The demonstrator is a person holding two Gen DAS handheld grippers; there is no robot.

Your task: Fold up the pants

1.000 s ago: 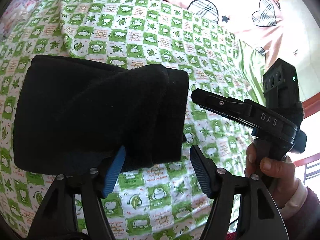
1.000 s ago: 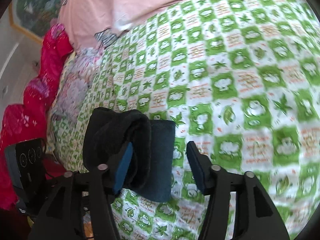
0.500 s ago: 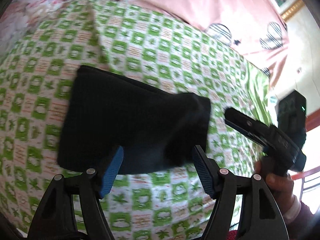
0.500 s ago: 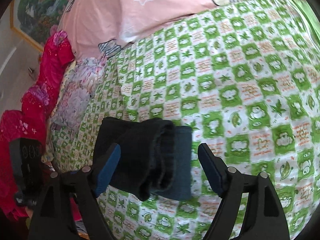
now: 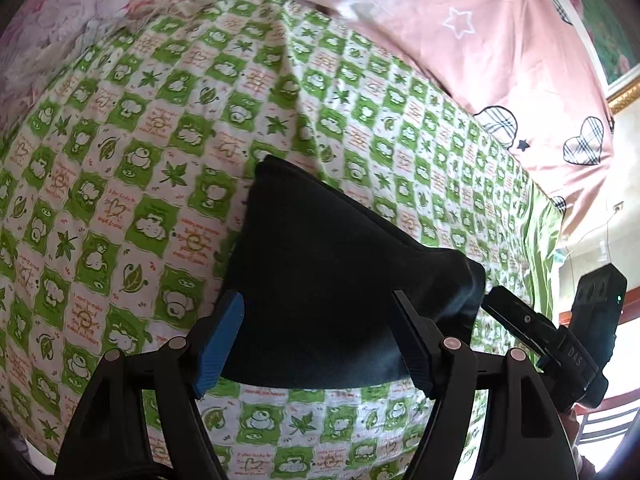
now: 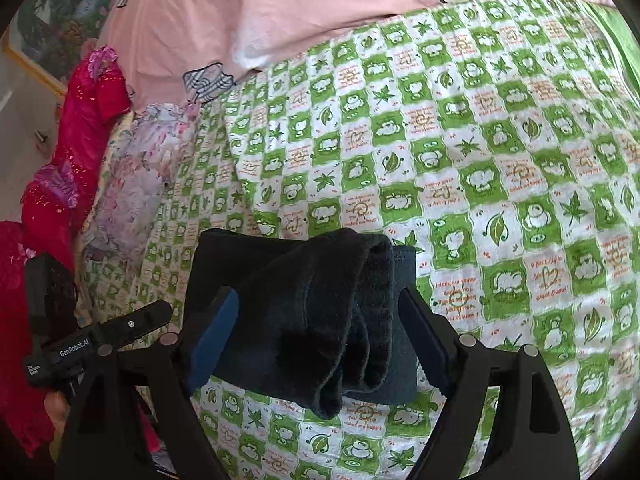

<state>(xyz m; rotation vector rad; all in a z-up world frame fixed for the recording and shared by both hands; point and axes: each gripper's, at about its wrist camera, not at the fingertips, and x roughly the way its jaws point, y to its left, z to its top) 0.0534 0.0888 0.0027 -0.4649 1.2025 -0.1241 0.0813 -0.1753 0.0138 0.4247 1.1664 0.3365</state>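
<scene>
A: Item one?
B: Pants [image 5: 336,280], dark, folded into a thick bundle, lying on the green-checked sheet [image 5: 120,184] near its front edge.

A: Their layers?
B: Stacked; in the right view the rolled fleecy fold [image 6: 320,312] sits on a flatter blue-grey panel (edges uneven).

A: Left gripper [image 5: 320,340]?
B: Fingers spread wide, blue pad at one side, hovering over the bundle's near edge, pinching nothing.

A: Right gripper [image 6: 320,340]?
B: Likewise spread, straddling the bundle end without clamping it.

A: Surroundings?
B: Pink quilt [image 5: 480,40] with plaid hearts behind; red cloth [image 6: 80,120] beside the bed.
</scene>
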